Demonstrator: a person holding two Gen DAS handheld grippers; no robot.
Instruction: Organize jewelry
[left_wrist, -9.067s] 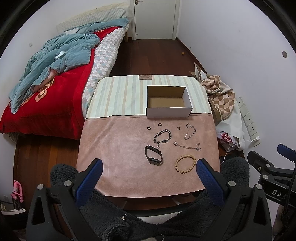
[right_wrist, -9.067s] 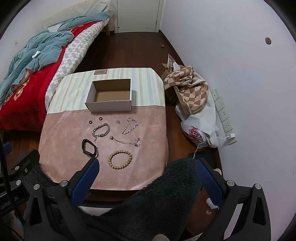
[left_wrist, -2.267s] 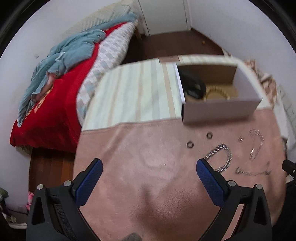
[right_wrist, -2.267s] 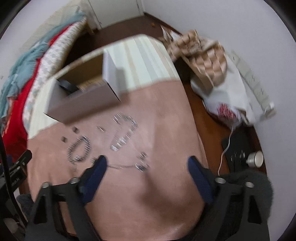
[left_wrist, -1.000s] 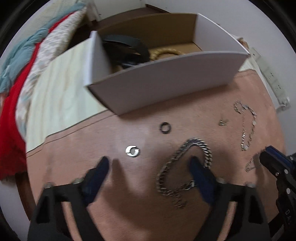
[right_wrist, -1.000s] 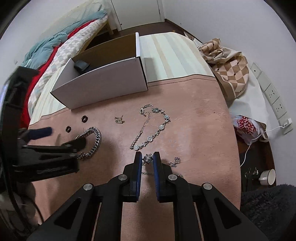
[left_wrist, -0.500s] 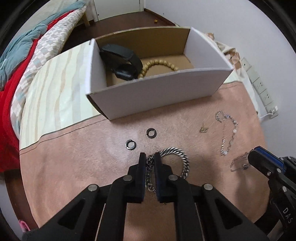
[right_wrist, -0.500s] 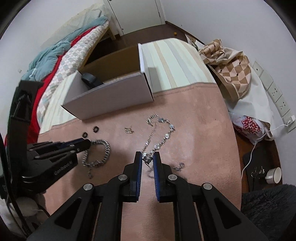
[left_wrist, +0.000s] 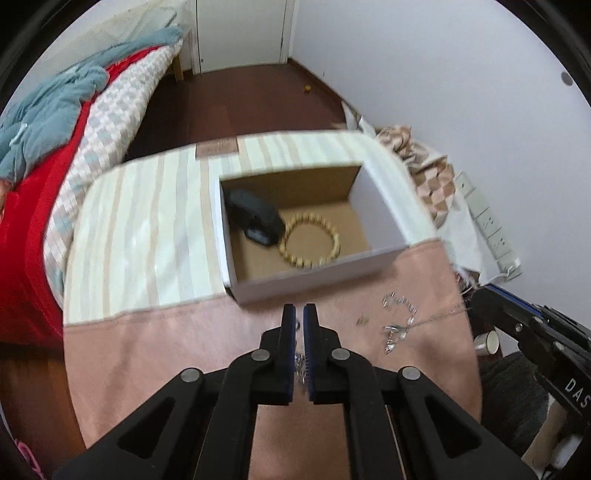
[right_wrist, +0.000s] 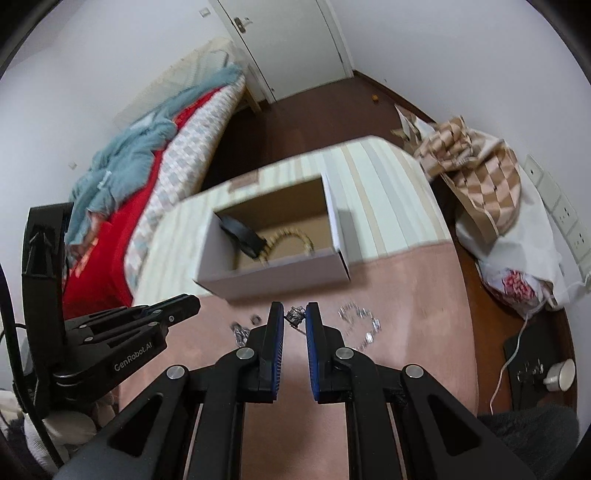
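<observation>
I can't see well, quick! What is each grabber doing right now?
Left gripper: shut on the chunky silver chain bracelet.
Right gripper: shut on the thin silver chain.

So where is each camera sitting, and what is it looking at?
Left wrist: rides the left gripper, looking down over its fingers at the box holding the bead bracelet; the right gripper pokes in at the right edge.
Right wrist: rides the right gripper, fingers pinching a thin chain; the left gripper shows at left.
Both share the box, the pink table and the bed.
</observation>
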